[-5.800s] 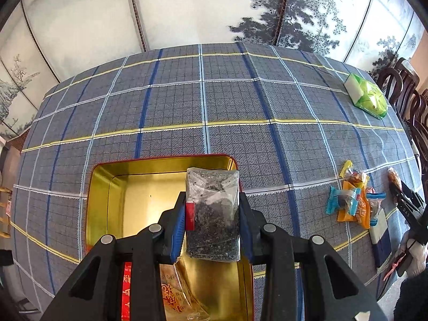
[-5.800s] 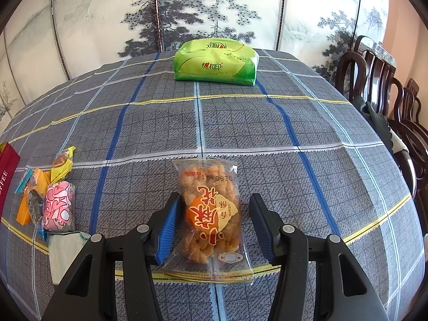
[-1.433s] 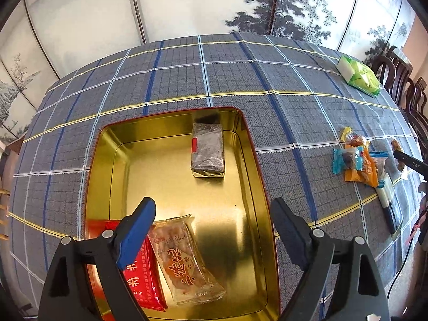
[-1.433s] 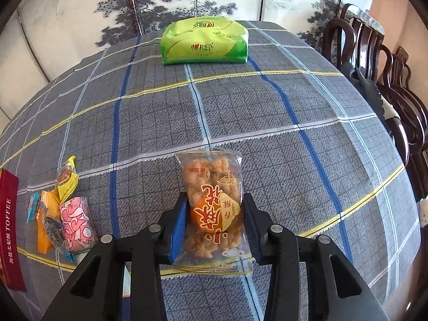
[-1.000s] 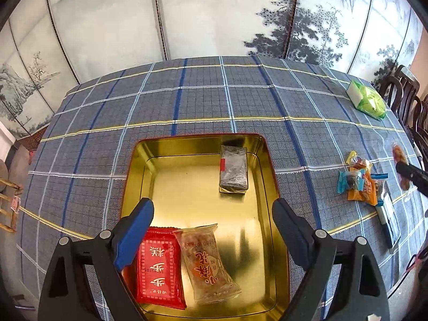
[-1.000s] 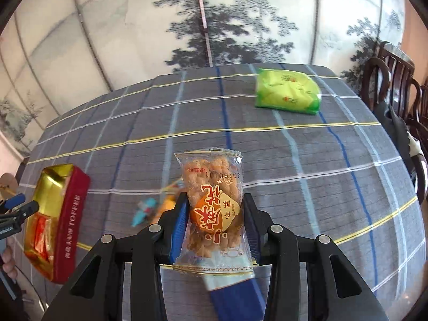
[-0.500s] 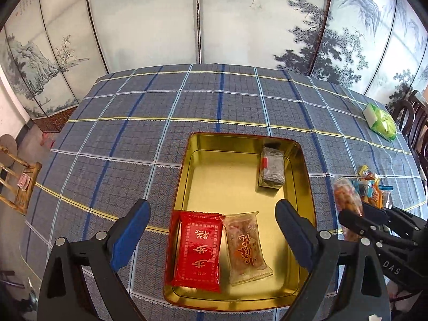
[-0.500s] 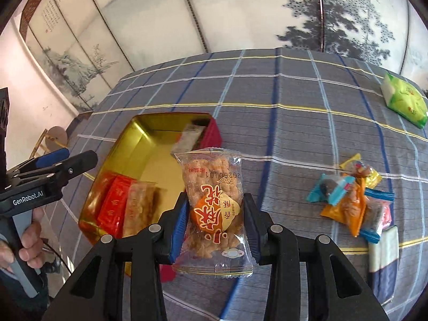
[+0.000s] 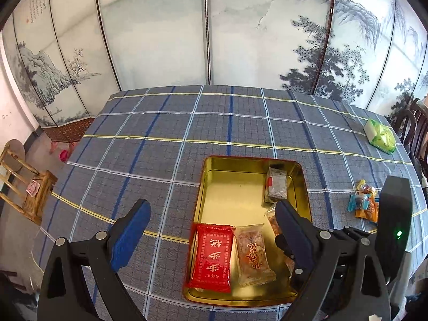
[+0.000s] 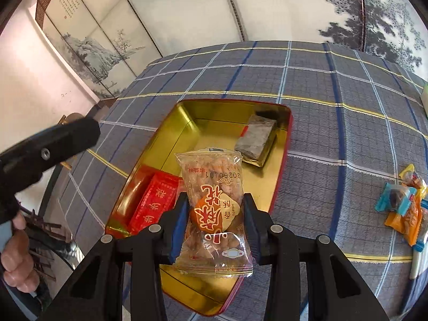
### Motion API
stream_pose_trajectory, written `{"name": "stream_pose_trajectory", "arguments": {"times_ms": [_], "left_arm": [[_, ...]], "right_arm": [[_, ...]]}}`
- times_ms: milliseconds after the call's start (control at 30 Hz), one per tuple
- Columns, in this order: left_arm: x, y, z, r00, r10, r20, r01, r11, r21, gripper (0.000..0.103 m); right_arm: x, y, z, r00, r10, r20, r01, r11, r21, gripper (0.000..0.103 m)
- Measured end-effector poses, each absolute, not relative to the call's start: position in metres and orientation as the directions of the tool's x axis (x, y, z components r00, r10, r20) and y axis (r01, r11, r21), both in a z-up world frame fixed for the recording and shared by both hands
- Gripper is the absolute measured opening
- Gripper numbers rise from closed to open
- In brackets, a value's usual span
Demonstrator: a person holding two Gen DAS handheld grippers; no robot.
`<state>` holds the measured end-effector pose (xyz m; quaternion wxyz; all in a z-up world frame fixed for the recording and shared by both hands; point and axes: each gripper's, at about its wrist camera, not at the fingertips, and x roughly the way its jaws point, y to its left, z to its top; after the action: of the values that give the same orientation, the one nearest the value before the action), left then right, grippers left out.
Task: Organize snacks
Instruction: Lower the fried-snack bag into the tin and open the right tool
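A gold tin [image 10: 182, 133] with red outer walls lies on the checked tablecloth. In it are a red packet [image 10: 155, 203], a dark grey packet [image 10: 256, 139] and, in the left wrist view, a clear pastry packet [image 9: 251, 254]. My right gripper [image 10: 215, 203] is shut on a clear packet of fried snack with an orange label [image 10: 211, 171], hanging over the tin's near right part. My left gripper [image 9: 211, 204] stands wide open with nothing between its fingers, above the tin's [image 9: 214, 187] near left side. Behind its right finger part of the held packet [image 9: 271, 220] shows.
A heap of small wrapped candies [image 10: 404, 203] lies right of the tin, with a white and blue pack [image 10: 417, 262] beside it. A green bag [image 9: 381, 136] sits at the far right by dark chairs [image 9: 417, 123]. A wooden stool [image 9: 26, 187] stands off the left edge.
My right gripper has carried the fried-snack packet leftward from the candies to above the tin. My left gripper, which earlier let go of the dark grey packet in the tin, has drawn back and up.
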<state>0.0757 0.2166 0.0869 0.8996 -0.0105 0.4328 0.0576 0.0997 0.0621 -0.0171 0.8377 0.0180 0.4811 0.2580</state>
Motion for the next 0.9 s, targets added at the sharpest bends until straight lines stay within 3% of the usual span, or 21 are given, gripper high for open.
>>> {"name": "stream_pose_trajectory", "arguments": {"times_ms": [200, 500, 900], "left_arm": [[0.078, 0.217, 0.088, 0.612, 0.116, -0.783, -0.121, 0.991, 0.052, 0.093], [0.089, 0.210, 0.081, 0.597, 0.137, -0.790, -0.052, 0.990, 0.132, 0.093], [0.094, 0.197, 0.068, 0.569, 0.082, -0.818, 0.019, 0.993, 0.113, 0.093]], "right_arm": [[0.090, 0.083, -0.024, 0.453, 0.386, -0.804, -0.436, 0.882, 0.177, 0.041], [0.088, 0.080, -0.040, 0.446, 0.378, -0.811, -0.376, 0.902, 0.213, 0.041], [0.084, 0.059, -0.038, 0.444, 0.447, -0.777, -0.338, 0.886, 0.317, 0.042]]}}
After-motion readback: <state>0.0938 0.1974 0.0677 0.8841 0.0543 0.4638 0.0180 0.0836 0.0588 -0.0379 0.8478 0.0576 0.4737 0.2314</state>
